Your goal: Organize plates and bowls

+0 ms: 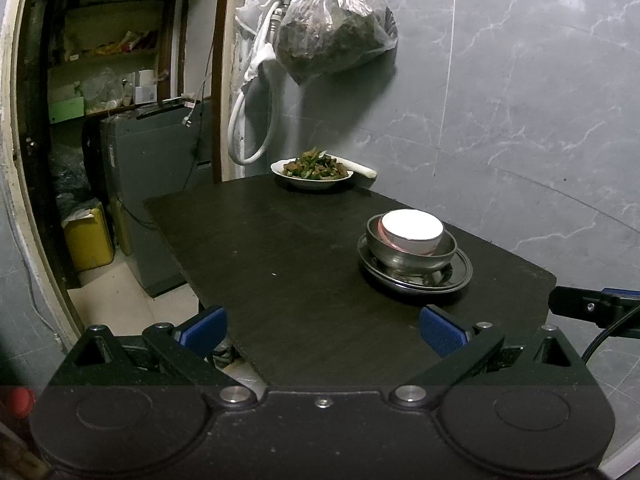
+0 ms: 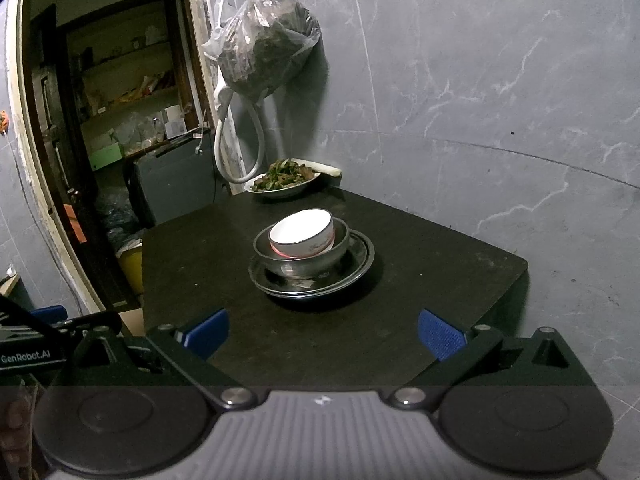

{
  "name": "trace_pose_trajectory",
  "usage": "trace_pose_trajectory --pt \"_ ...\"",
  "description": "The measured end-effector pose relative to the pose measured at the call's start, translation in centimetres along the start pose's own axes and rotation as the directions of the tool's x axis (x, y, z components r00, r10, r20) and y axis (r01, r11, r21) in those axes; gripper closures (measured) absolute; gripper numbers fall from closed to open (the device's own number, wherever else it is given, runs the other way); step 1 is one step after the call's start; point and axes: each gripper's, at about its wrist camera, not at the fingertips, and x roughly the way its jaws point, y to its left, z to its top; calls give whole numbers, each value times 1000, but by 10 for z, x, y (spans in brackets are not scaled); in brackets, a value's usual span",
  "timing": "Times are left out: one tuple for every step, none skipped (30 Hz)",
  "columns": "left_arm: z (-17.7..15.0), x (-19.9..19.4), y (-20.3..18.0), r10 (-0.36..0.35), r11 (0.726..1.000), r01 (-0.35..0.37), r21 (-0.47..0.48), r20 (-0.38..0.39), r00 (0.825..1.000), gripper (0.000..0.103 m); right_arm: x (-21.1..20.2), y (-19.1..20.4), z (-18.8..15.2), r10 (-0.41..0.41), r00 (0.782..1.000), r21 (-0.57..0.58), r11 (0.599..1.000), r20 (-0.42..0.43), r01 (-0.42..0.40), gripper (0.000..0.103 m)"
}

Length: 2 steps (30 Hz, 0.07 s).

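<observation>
White bowl nested in stack; "GenRobot.AI" on left gripper; both grippers wide, right gripper empty.

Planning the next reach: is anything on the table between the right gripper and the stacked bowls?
Nothing visible. The right gripper, jaws open, faces the stack head on: white bowl inside the metal bowl on the metal plates. Only bare dark table lies between. The plate of food sits behind the stack.

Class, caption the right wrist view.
Open right claw faces white bowl nested in steel bowl on stacked plates.
</observation>
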Motion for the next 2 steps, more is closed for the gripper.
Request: trace_pose_trajectory --pt "0 1 -1 0 1000 0 0 -2 1000 1 0 0 0 0 1000 0 1000 -1 0 0" --pt "0 3 0 1 1000 -1 1 -5 1000 1 0 0 0 0 1000 0 1000 -2 0 0"
